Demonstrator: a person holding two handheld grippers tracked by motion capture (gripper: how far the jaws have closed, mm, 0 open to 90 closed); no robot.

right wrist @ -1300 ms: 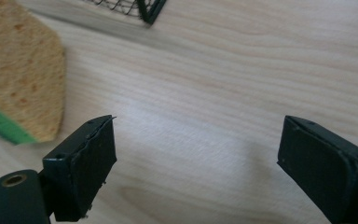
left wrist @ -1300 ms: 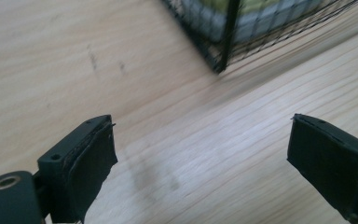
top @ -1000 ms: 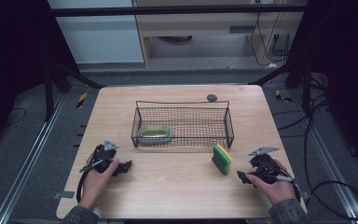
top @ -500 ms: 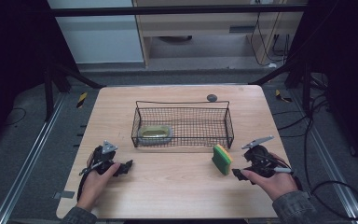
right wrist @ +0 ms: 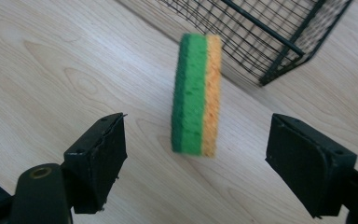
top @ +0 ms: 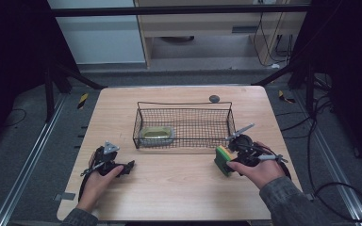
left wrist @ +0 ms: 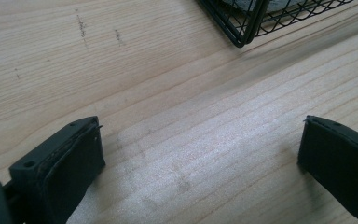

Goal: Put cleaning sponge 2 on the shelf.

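While the left hand-held gripper [top: 128, 166] rests with jaws wide apart left of the black wire basket [top: 183, 125], the green and yellow sponge [top: 223, 160] stands by the basket's right corner, and the right hand-held gripper [right wrist: 196, 161] gapes around it without touching.

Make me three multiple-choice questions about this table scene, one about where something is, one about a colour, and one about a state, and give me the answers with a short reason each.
1. Where does the sponge stand?
A. inside the wire basket
B. on the table in front of the basket's near right corner
C. at the table's far edge

2. Which colours does the sponge show?
A. green and yellow-orange
B. blue and white
C. all pink

3. How is the right gripper?
A. shut on the sponge
B. open, jaws apart from the sponge
C. shut on the basket's wire

Answers: 1 B, it stands on the table outside the wire basket. 2 A, two layers show side by side. 3 B, bare wood shows between each jaw and the sponge.
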